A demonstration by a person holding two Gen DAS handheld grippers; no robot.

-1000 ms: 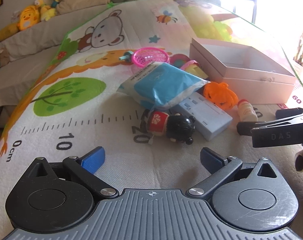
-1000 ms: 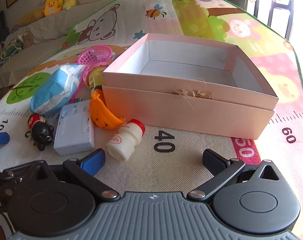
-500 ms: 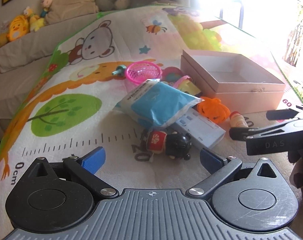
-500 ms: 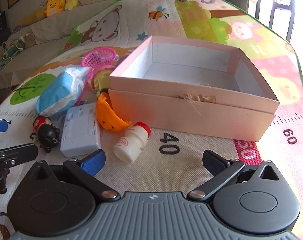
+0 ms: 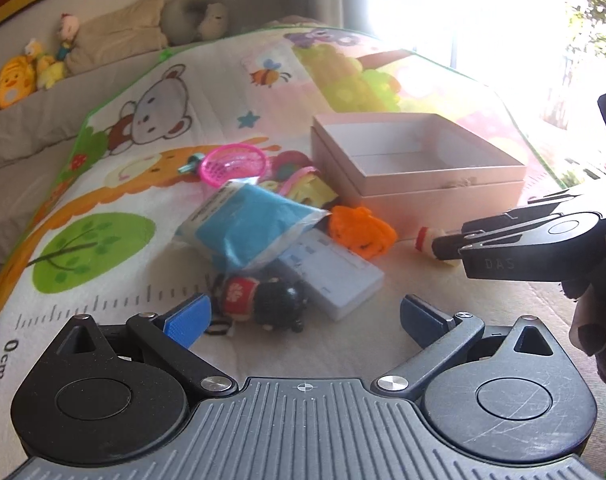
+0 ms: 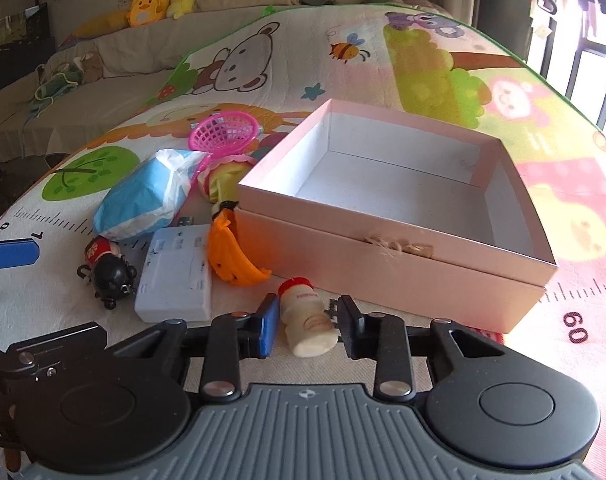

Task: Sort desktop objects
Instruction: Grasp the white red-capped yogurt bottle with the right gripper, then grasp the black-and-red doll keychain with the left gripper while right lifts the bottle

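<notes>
An open pink box (image 6: 399,248) stands on the play mat, empty inside; it also shows in the left wrist view (image 5: 419,184). My right gripper (image 6: 305,324) has its fingers closed around a small white drink bottle with a red cap (image 6: 305,316) lying in front of the box. My left gripper (image 5: 303,314) is open and empty, just short of a black and red doll (image 5: 263,300). A grey-blue case (image 5: 335,276), an orange pumpkin toy (image 5: 361,232), a blue packet (image 5: 247,228) and a pink basket (image 5: 233,162) lie left of the box.
The play mat (image 6: 423,60) covers the surface, with ruler markings along the near side. A sofa with plush toys (image 6: 151,0) stands behind. The right gripper's body (image 5: 543,240) reaches in from the right of the left wrist view. Bright window glare fills the upper right.
My right gripper has moved forward and down and closed its fingers around the drink bottle. My left gripper has drawn closer to the black doll, still open.
</notes>
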